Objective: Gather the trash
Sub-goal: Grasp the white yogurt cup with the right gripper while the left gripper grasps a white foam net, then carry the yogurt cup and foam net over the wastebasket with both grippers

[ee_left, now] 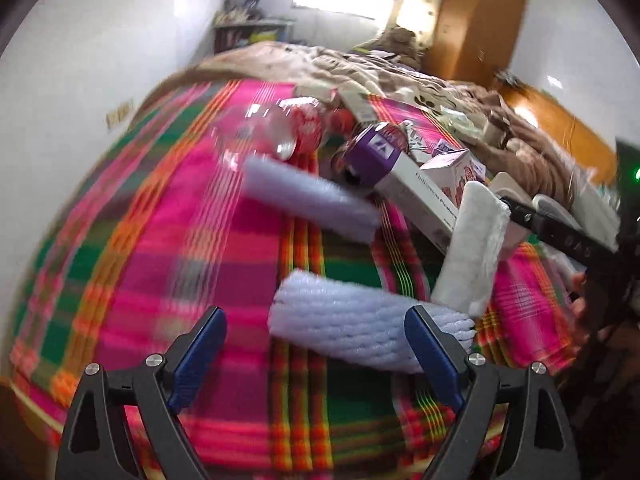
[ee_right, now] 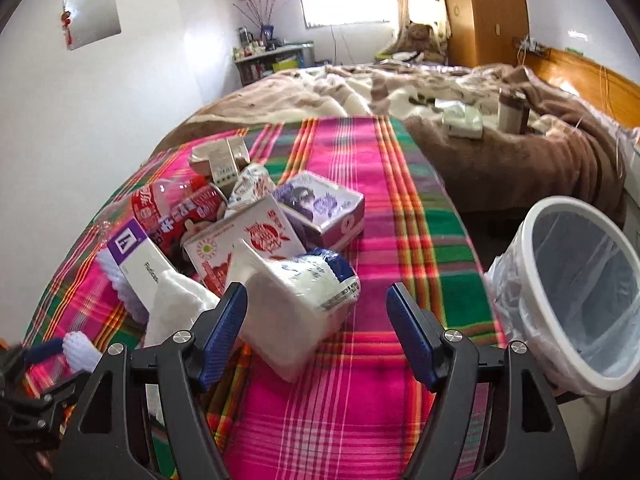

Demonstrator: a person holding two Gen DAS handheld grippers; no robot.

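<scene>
White foam sleeve (ee_left: 352, 328) lies on the plaid bed cover (ee_left: 160, 264) just ahead of the left gripper (ee_left: 316, 356), long axis crosswise, right end behind its right finger. Left gripper spread, empty. Right gripper (ee_right: 316, 332) also spread and empty, facing the wrapped carton (ee_right: 304, 300); bin (ee_right: 576, 292) to its right.

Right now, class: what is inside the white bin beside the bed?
The white bin holds a clear plastic liner; no trash shows inside it. Its bottom is hidden below the near rim.
</scene>
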